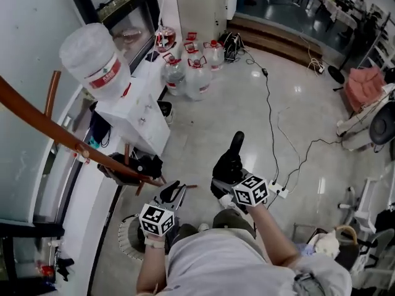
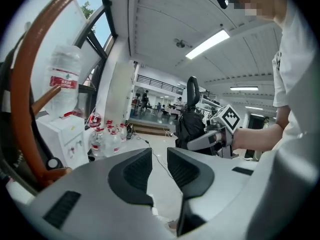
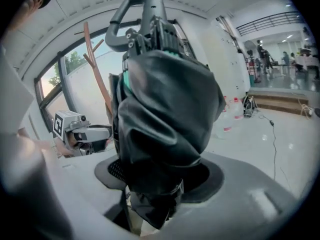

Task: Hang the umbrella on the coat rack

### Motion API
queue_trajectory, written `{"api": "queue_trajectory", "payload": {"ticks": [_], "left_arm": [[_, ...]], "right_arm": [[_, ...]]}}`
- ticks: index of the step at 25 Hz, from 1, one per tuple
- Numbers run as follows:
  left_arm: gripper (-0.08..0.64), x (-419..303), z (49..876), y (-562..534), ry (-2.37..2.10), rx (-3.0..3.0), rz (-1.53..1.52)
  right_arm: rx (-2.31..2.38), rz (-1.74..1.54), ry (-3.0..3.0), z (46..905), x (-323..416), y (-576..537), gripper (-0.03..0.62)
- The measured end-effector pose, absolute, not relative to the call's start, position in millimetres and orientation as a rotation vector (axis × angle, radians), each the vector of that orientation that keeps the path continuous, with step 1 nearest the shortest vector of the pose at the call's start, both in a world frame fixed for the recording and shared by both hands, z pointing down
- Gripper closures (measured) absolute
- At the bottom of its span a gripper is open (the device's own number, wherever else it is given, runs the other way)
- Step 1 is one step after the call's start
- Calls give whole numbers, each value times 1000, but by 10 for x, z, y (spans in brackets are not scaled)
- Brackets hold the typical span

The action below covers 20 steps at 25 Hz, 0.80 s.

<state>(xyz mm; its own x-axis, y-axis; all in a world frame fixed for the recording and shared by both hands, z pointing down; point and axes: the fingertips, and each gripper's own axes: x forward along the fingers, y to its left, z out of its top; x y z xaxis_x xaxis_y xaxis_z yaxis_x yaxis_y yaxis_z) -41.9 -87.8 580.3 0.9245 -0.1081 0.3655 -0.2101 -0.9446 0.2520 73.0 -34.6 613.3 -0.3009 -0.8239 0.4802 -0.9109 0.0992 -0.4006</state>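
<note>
Your top: white short-sleeved tee [image 1: 216,261] | your left gripper [image 2: 160,166]: grey shell, black ribbed pads [image 2: 135,171] | your right gripper [image 3: 160,176]: same grey shell | each carries a black-and-white marker cube [image 1: 156,219]

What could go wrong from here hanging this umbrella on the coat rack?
The right gripper clamps the umbrella by its soft folded fabric, so it may slip or twist when lifted. Its handle loop looks narrow and might miss a slanted branch of the coat rack. The water bottle beside the rack could get knocked.

No readable text, bottle label [image 1: 105,74] illegible
</note>
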Motion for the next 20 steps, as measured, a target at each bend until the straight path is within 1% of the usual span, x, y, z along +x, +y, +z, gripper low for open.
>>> {"api": "queue_trajectory", "payload": {"ticks": [10,20], "left_arm": [[482,-679,5703,-1319,-703,2681,411],[482,-982,5477,-1539,-1088,2579,312]], "right_arm": [[1241,841,-2437,6075,453,-1346,333],[837,632,-2554,5771,45,-1995,333]]}}
